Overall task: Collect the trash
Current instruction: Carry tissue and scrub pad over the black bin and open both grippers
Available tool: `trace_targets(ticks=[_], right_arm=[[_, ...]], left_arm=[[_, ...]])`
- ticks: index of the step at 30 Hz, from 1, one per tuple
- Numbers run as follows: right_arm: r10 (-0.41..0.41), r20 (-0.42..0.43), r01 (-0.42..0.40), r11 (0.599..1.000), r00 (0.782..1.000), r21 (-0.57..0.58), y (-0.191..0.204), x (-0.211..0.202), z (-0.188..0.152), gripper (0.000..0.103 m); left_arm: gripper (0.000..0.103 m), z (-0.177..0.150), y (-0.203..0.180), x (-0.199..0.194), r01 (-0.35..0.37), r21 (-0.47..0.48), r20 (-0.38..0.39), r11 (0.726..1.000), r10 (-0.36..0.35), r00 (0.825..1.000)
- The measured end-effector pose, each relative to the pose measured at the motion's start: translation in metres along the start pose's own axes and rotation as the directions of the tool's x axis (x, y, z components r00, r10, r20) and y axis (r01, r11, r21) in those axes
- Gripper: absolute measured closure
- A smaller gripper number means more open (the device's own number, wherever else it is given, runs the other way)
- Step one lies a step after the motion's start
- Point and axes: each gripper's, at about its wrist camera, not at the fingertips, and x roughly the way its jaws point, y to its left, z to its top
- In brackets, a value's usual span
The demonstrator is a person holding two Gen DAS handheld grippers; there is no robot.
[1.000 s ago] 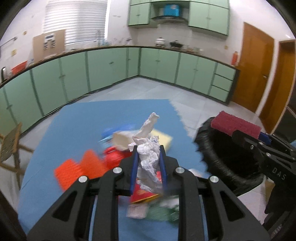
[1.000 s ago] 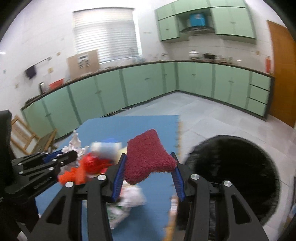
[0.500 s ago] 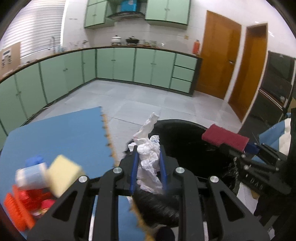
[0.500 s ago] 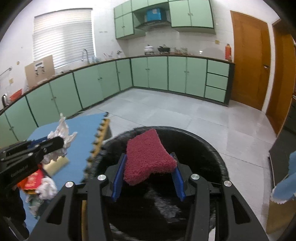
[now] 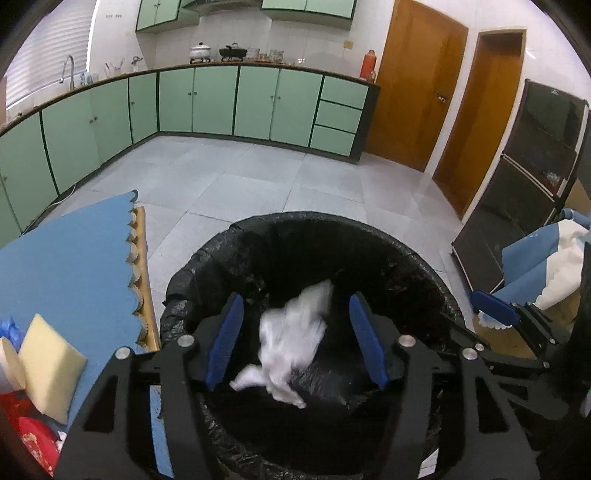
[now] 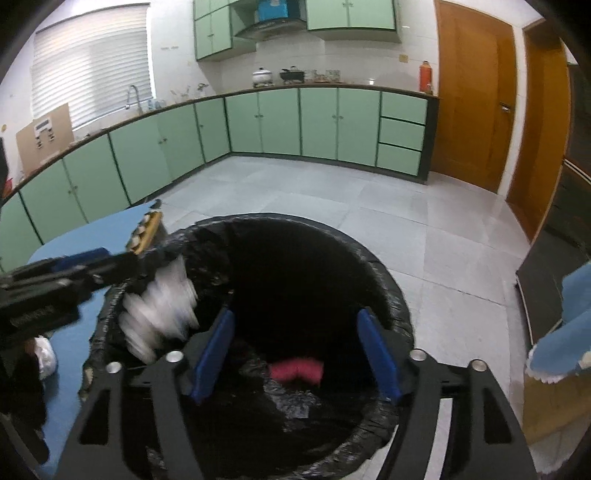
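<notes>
Crumpled white paper (image 5: pixel 291 343), motion-blurred, is loose in the air between the left gripper's (image 5: pixel 295 345) blue fingers (image 5: pixel 225 341), which have just spread apart, over the black-lined round trash bin (image 5: pixel 417 266). The right gripper (image 6: pixel 295 356) has also just opened its fingers, nothing between them; the dark red scouring pad (image 6: pixel 295 371) lies inside the bin below. Beside the bin, a yellow sponge (image 5: pixel 48 365) rests on the blue-covered counter (image 5: pixel 66 266).

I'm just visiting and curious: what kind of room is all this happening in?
Most likely a home kitchen. Mint-green cabinets run along the walls under a countertop, pots stand on it below an extractor hood, and a sink tap stands by the window.
</notes>
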Motion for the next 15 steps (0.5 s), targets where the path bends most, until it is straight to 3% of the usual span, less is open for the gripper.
trace_targets(ticks=[3,9,12,15], right_arm=[[-0.032,0.022,0.031,0.999,0.999,0.032,-0.006,-0.008,-0.002,0.019],[-0.022,0.081,0.02,0.999,0.996,0.032,0.012,-0.034,0.01,0.007],[0.031,0.119,-0.034,0.999,0.992,0.021,0.037,-0.047,0.018,0.006],[0.104,0.145,-0.106,0.994,0.984,0.01,0.072,-0.058,0.02,0.006]], left_arm=[[0.041,0.002,0.007,-0.012,-0.015,-0.001,0.024,1.0,0.015,1.0],[0.034,0.002,0.03,-0.058,-0.088,-0.018,0.091,0.996,0.089,0.992],[0.032,-0.004,0.048,-0.092,-0.151,-0.041,0.132,0.988,0.155,0.979],[0.03,-0.02,0.072,-0.134,-0.251,-0.075,0.173,0.965,0.261,0.95]])
